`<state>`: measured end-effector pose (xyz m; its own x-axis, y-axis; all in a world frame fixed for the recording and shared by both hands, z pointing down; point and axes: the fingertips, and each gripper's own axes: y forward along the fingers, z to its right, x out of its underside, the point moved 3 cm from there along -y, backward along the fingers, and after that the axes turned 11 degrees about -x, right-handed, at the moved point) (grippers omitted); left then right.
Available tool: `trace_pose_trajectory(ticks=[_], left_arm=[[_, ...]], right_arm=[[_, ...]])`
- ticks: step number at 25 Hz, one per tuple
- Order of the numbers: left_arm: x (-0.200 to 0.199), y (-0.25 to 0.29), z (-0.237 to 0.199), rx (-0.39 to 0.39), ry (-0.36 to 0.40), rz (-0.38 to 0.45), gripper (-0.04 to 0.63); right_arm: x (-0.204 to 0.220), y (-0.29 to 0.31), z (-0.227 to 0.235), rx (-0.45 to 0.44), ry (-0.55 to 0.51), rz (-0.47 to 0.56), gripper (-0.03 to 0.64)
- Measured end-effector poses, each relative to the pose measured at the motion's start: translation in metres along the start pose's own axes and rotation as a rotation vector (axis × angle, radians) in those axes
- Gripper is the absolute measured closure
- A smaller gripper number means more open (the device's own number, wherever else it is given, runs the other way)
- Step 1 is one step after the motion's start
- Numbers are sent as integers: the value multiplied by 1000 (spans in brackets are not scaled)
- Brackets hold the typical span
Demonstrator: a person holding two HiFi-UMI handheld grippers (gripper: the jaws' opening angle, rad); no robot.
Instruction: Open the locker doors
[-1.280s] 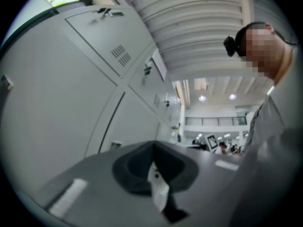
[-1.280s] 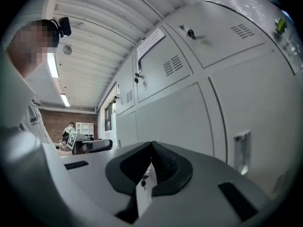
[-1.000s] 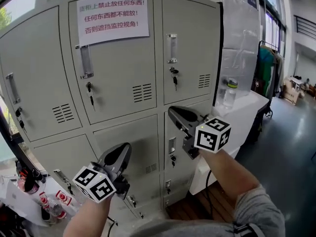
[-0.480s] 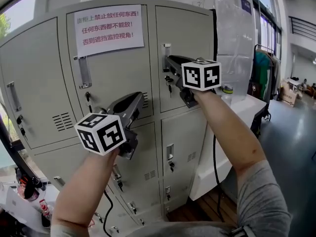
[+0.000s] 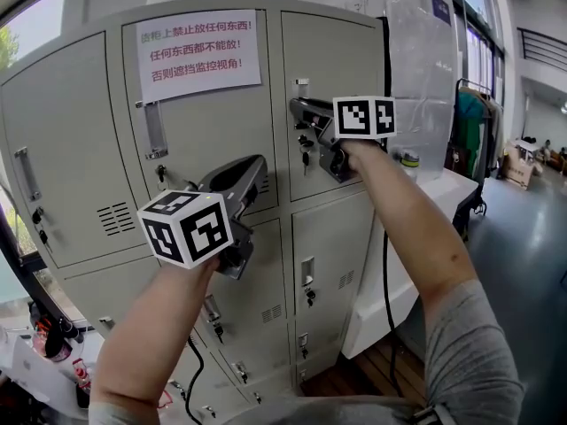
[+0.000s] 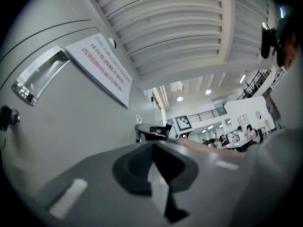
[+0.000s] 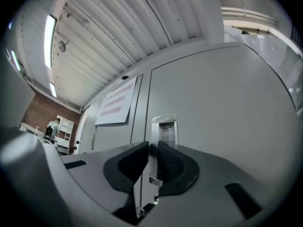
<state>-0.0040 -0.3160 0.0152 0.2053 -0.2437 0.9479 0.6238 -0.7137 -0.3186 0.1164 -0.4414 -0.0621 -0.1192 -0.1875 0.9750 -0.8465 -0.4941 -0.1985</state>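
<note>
The grey lockers (image 5: 341,87) stand with all doors closed. My right gripper (image 5: 297,107) is up at the chrome handle (image 5: 303,83) of the top right door. In the right gripper view that handle (image 7: 164,126) shows just beyond the narrow gap of the right gripper (image 7: 152,148). Its jaws are opening and the pads press on nothing. My left gripper (image 5: 259,163) hovers in front of the top middle door, below the paper notice (image 5: 197,44) and right of that door's handle (image 5: 153,129). The left gripper (image 6: 152,148) is shut, with nothing in it.
Keys hang in the locks, among them one under the right handle (image 5: 306,155). Lower locker doors (image 5: 328,255) are shut too. A white counter (image 5: 443,189) with a bottle (image 5: 407,160) and a plastic sheet (image 5: 425,69) stands to the right.
Both grippers rose from the lower doors to the upper row. The right one came up to the top right door's handle; the left one settled before the middle door.
</note>
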Motion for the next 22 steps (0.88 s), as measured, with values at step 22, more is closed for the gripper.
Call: trace_pose_trajectory(ticks=[22], left_arm=[[36, 62, 124, 297, -70, -21, 592]], right_arm=[[-45, -287, 6, 323, -202, -10, 459]])
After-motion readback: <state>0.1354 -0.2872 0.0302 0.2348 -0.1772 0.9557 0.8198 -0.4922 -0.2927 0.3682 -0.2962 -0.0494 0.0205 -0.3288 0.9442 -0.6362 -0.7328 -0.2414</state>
